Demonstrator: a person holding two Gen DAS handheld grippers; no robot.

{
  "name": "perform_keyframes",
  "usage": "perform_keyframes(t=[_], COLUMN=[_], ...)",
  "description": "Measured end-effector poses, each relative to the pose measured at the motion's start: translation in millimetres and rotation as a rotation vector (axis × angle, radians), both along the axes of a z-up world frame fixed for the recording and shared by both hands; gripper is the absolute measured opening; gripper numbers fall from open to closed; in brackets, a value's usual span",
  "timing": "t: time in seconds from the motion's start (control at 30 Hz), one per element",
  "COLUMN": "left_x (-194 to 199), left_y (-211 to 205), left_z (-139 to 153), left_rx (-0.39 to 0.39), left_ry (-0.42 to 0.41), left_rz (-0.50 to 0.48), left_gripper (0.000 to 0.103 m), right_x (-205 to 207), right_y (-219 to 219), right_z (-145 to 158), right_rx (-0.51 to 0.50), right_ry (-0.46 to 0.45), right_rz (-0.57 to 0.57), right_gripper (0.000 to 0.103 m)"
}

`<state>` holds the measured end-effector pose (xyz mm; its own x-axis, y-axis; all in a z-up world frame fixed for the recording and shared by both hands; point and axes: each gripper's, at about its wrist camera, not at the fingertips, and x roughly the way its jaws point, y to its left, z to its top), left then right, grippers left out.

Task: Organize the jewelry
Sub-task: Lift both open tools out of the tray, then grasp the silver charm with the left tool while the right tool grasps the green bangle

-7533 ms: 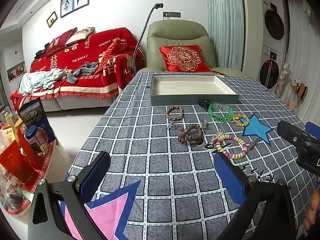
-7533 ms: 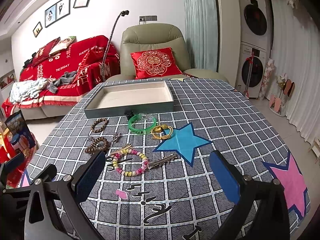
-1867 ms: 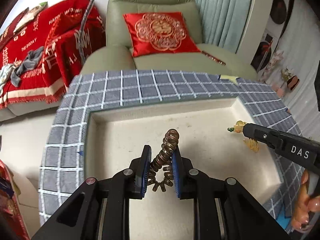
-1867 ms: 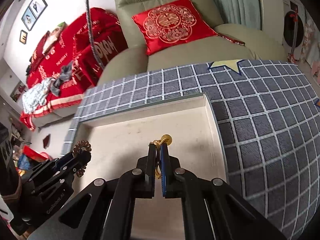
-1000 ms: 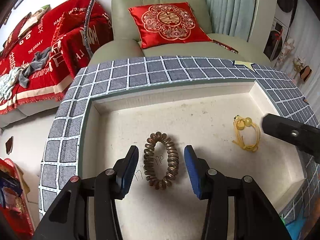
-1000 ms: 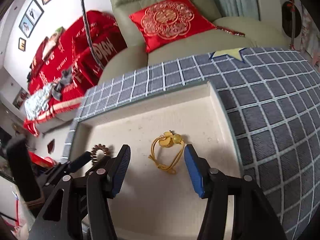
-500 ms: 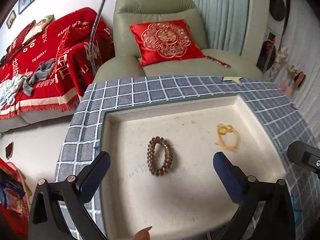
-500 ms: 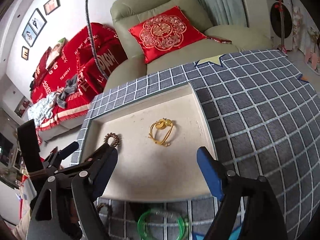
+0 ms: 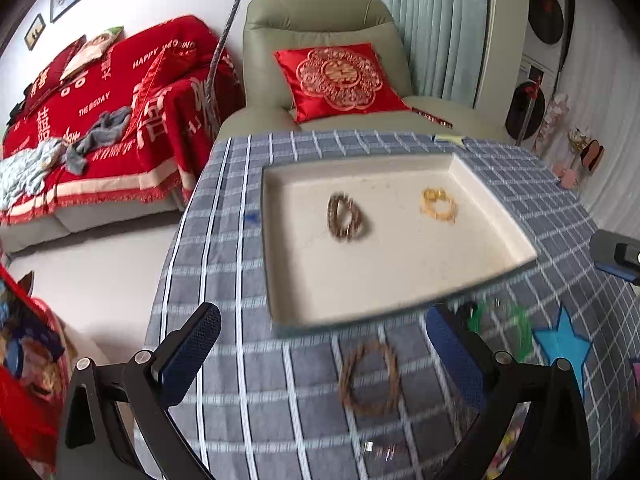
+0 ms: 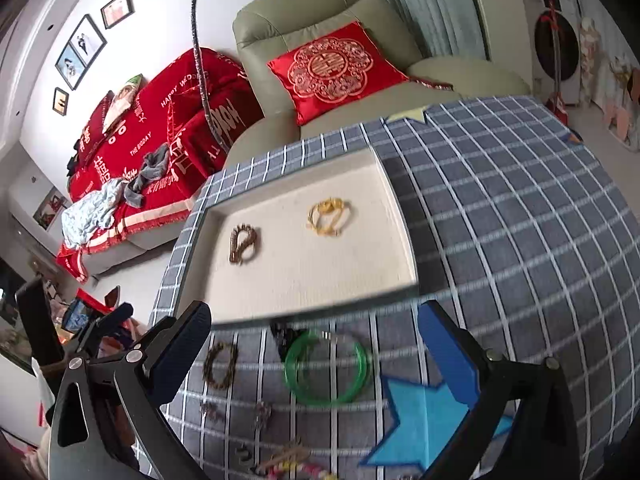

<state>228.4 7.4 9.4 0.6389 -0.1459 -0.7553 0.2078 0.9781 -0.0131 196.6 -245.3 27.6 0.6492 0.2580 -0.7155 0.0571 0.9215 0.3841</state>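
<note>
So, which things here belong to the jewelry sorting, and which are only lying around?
Job: tray; brown coil and gold bracelet inside it; green bangle and bead bracelet on the cloth.

Lying about: red cushion; blue star.

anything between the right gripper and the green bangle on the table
Nothing visible does. The translucent green bangle lies flat on the checked tablecloth, below the open right gripper; a small black item touches its upper left rim.

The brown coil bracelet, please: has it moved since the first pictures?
Yes. The coil bracelet went from the tablecloth into the tray, left of the yellow bracelet.
</note>
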Motion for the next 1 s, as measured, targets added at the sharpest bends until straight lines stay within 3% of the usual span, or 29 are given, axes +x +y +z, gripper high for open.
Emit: perform_keyframes(t=[0.53, 1.0], left_x=[-64.7, -64.2], left_y=[7.4, -6.1], left_z=[-51.5, -59.8], left_rx=[-0.031, -0.021], left_ry=[0.159, 0.157], left_rz=[0.09, 0.119], left_gripper=[0.103, 0.103], right_x=[-92.9, -50.7], right_y=[-6.4, 6.8], right_z=[-59.0, -69.2], right_rx=[-0.077, -0.151], right_ry=[0.224, 0.22], right_rz=[-0.108, -0.062], right_gripper=[0.103, 0.103])
